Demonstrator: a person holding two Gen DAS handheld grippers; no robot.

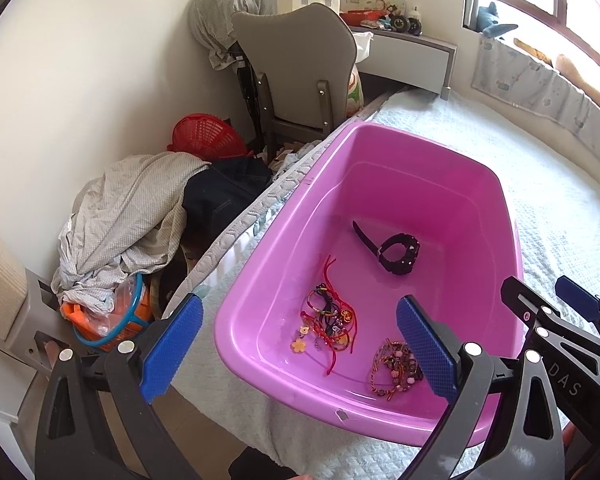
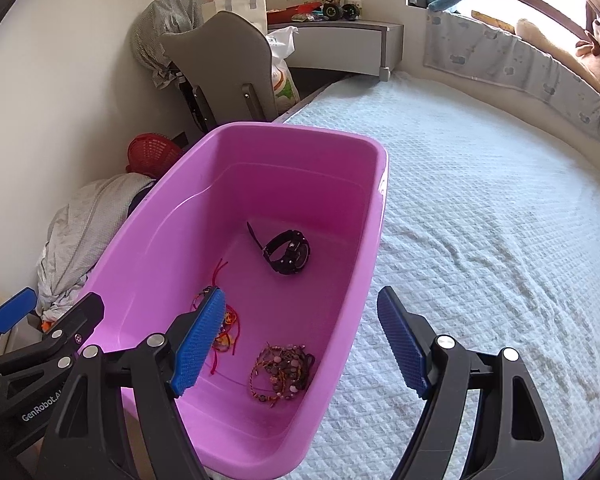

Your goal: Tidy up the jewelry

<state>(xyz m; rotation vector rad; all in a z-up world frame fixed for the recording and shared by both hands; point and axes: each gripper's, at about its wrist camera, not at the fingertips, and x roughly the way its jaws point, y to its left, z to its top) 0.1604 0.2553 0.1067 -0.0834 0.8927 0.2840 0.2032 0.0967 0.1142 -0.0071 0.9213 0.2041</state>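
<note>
A pink plastic tub (image 1: 496, 188) (image 2: 380, 168) stands on the bed near its left edge. Inside lie a black wristwatch (image 1: 398, 252) (image 2: 288, 254), a tangle of red cord bracelets with charms (image 1: 330, 322) (image 2: 226, 334) and a heap of brown beaded bracelets (image 1: 396, 368) (image 2: 282, 370). My left gripper (image 1: 300, 350) hovers open over the tub's near left corner, nothing between its blue pads. My right gripper (image 2: 300, 344) is open above the tub's near right rim, holding nothing; its left pad hides part of the red cords. Each gripper shows at the edge of the other's view.
The bed (image 2: 500, 240) carries a white quilted cover. On the floor to the left lie a pile of grey cloth (image 1: 128, 216), a red basket (image 1: 206, 136) and an orange container (image 1: 116, 320). A grey chair (image 1: 296, 64) and a shelf stand behind.
</note>
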